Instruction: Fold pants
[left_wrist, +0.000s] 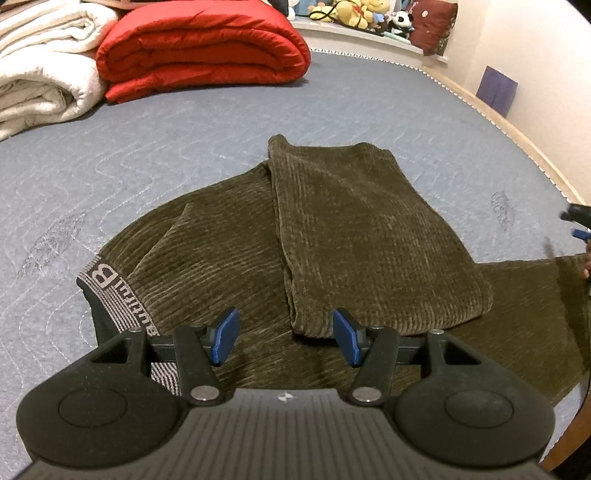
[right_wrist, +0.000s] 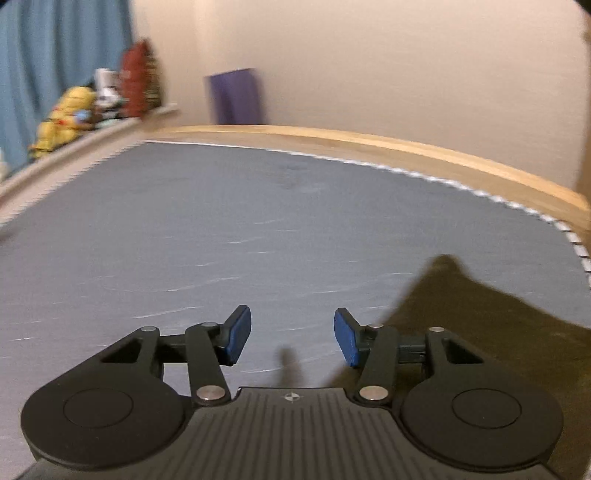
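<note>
Olive-brown corduroy pants (left_wrist: 229, 251) lie on the grey-blue mattress (left_wrist: 166, 140), waistband with a letter B (left_wrist: 105, 280) at the left. One leg (left_wrist: 369, 229) is folded back over the rest. My left gripper (left_wrist: 284, 339) hovers open just above the cloth near the folded leg's end, nothing between its blue pads (left_wrist: 225, 336). In the right wrist view, my right gripper (right_wrist: 291, 338) is open over bare mattress (right_wrist: 258, 229), with a corner of the pants (right_wrist: 480, 325) to its right. The right gripper's tips (left_wrist: 576, 221) show blurred at the left wrist view's right edge.
A folded red quilt (left_wrist: 207, 48) and a rolled white blanket (left_wrist: 44, 62) sit at the mattress's far left. A wooden bed frame (right_wrist: 369, 144) runs along the far edge. Plush toys (left_wrist: 354, 11) line a ledge; a purple item (right_wrist: 236, 96) leans on the wall.
</note>
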